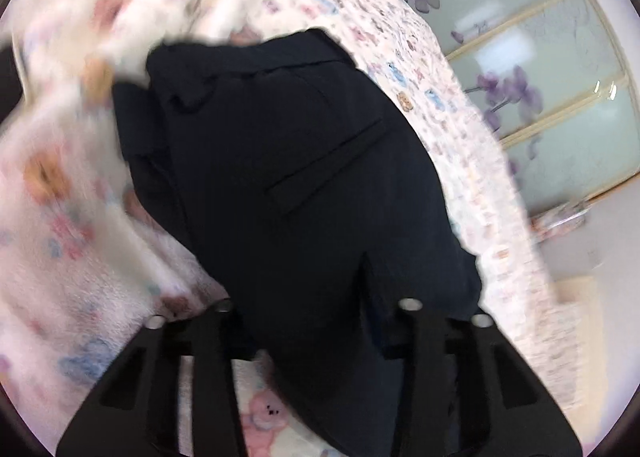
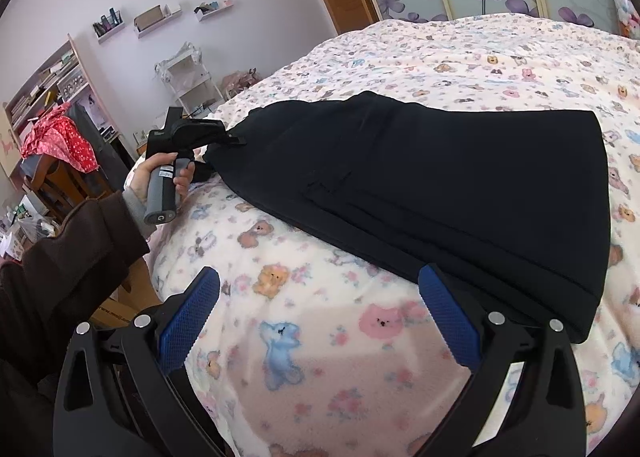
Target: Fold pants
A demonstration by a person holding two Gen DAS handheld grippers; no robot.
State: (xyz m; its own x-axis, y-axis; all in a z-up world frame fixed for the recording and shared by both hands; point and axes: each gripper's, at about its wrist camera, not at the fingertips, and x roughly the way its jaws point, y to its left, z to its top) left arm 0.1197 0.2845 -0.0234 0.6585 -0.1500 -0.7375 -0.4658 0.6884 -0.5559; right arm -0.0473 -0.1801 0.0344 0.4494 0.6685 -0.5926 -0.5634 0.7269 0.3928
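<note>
Left gripper (image 2: 234, 139) of mine is clamped on the near-left edge of the dark pants (image 2: 440, 181), cloth bunched between its fingers, held by my left hand (image 2: 160, 177). Right gripper (image 2: 320, 321) hangs above the teddy-print blanket (image 2: 304, 357) with blue pads (image 2: 188, 321) spread wide, holding nothing. Pants lie folded across the blanket.

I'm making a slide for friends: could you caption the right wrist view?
Open right gripper hovers over the teddy-bear blanket while the left gripper pinches an edge of the dark pants.
</note>
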